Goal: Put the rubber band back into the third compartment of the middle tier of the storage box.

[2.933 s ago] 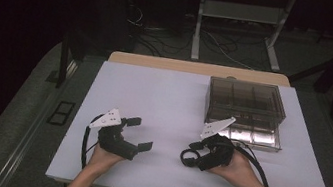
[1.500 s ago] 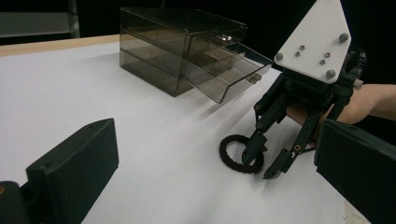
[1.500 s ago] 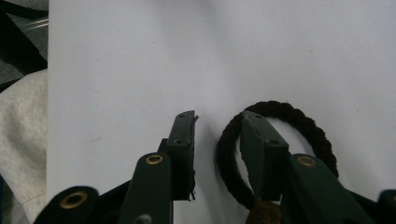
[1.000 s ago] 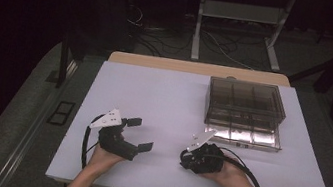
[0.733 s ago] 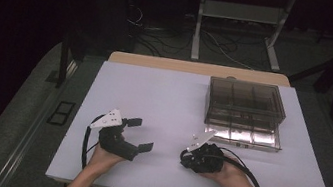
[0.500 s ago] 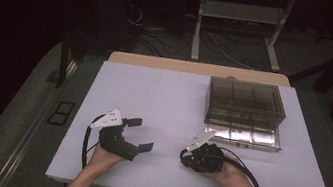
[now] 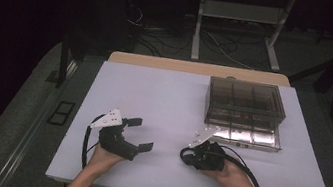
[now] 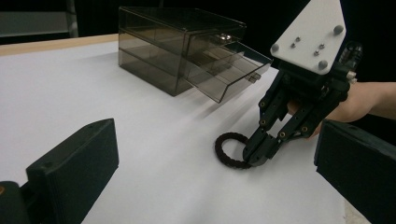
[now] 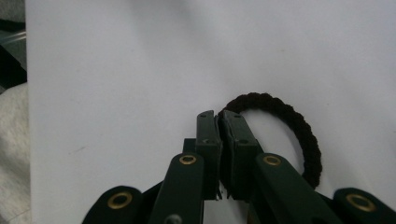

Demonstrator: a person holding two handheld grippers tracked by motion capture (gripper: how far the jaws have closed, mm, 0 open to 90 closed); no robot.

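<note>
A dark braided hair tie [image 9: 300, 127] lies flat on the white table [image 7: 164, 93]. My right gripper [image 9: 219, 114] has just been closing, and its jaws now stand together with one edge of the loop pinched between them. In the left gripper view the right gripper [image 8: 254, 158] tips down onto the hair tie [image 8: 222, 148]. From the high view the right gripper [image 7: 195, 158] sits near the front middle of the table. My left gripper [image 7: 141, 133] rests to its left, open and with nothing between its jaws, facing the right one.
A smoky clear drawer box [image 7: 244, 103] stands at the back right, its bottom drawer [image 7: 249, 134] pulled out toward the right hand. The box [image 8: 182, 46] and drawer [image 8: 224, 70] lie just beyond the right gripper. Cables trail from both grippers.
Since the earliest frame the right hand has shifted toward the near edge and lowered onto the hair tie. Over the last second neither hand has visibly moved.
</note>
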